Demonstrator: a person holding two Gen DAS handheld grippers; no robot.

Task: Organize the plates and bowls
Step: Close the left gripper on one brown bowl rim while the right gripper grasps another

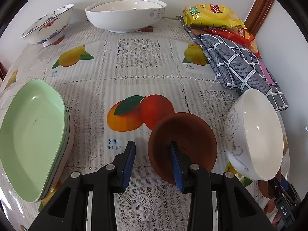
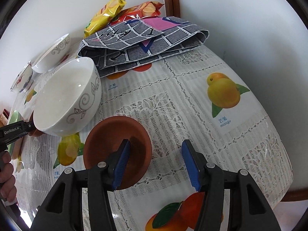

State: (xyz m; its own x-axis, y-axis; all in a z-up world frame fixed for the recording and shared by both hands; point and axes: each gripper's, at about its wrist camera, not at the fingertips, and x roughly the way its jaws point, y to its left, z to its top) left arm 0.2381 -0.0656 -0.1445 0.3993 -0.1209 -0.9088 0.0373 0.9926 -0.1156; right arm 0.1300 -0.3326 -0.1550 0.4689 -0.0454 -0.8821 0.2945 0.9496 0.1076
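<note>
My left gripper (image 1: 152,163) is open; its right finger sits over a small brown dish (image 1: 182,146) on the table. A white bowl with a grey vine pattern (image 1: 254,134) stands right of that dish. A stack of green plates (image 1: 34,134) lies at the left. A large white bowl (image 1: 125,15) and a blue-and-red patterned bowl (image 1: 48,25) stand at the back. My right gripper (image 2: 156,163) is open; its left finger sits over another brown dish (image 2: 117,150). The white vine bowl (image 2: 67,100) stands just left of it. The left gripper (image 2: 17,130) shows beyond that bowl.
A folded grey checked cloth (image 1: 238,65) and yellow and red snack bags (image 1: 211,15) lie at the back right by the wall. The cloth (image 2: 142,46) and bags (image 2: 107,13) also show in the right wrist view. The fruit-print tablecloth (image 2: 211,130) covers the table.
</note>
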